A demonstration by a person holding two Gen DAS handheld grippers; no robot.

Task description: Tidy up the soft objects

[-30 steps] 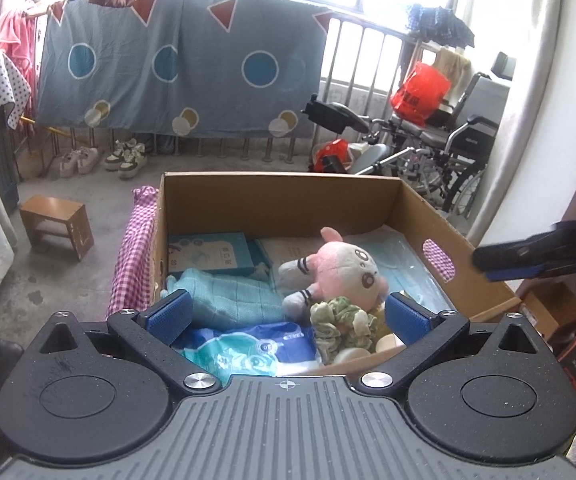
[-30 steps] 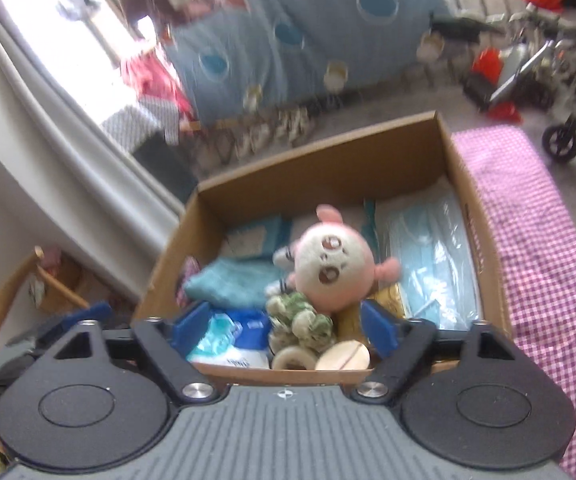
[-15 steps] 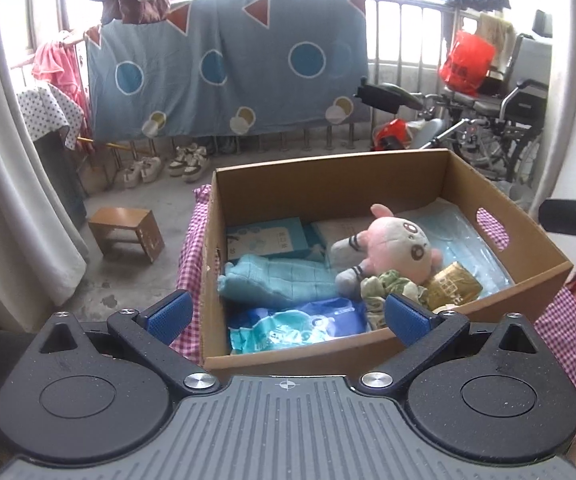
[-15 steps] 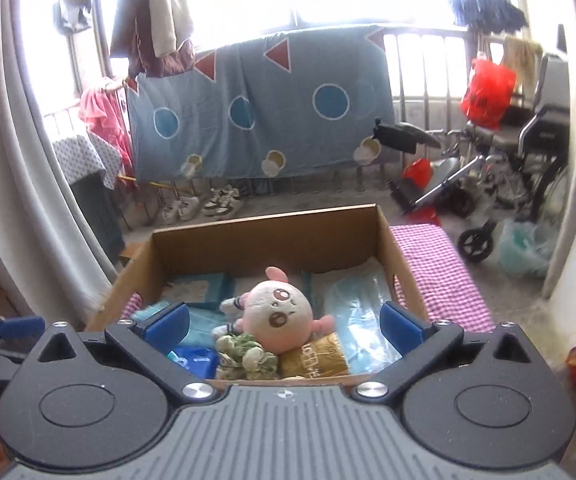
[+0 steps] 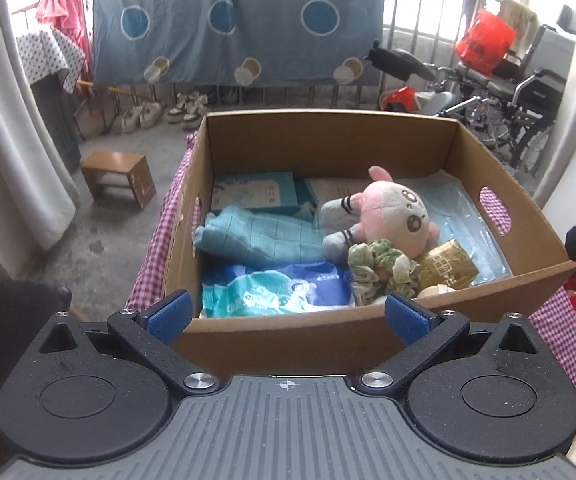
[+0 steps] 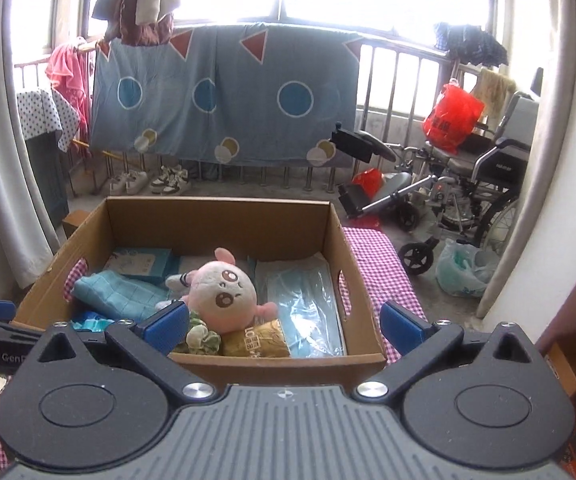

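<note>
The cardboard box sits on a pink checked cloth and takes up the middle of both wrist views; against a second ago both cameras now look at it from further back and more squarely, so its near wall fills the foreground instead of the contents. Inside, in descending size: a clear-wrapped blue pack along the right wall, a folded teal cloth at the left, a blue printed pouch in the near left corner, the pink plush toy lying at the centre, a green scrunchie touching the toy's near side, and a small gold packet just beside the scrunchie. The left gripper is released, jaws spread wide with nothing between them, level with the near wall. The right gripper is likewise released and empty; its jaws have just been opening to their widest (no object sits between the pads). Judgement: with both tools empty and backed off, every soft item appears deposited in the box, so either the placing step has ended or the next pick lies outside these views.
</note>
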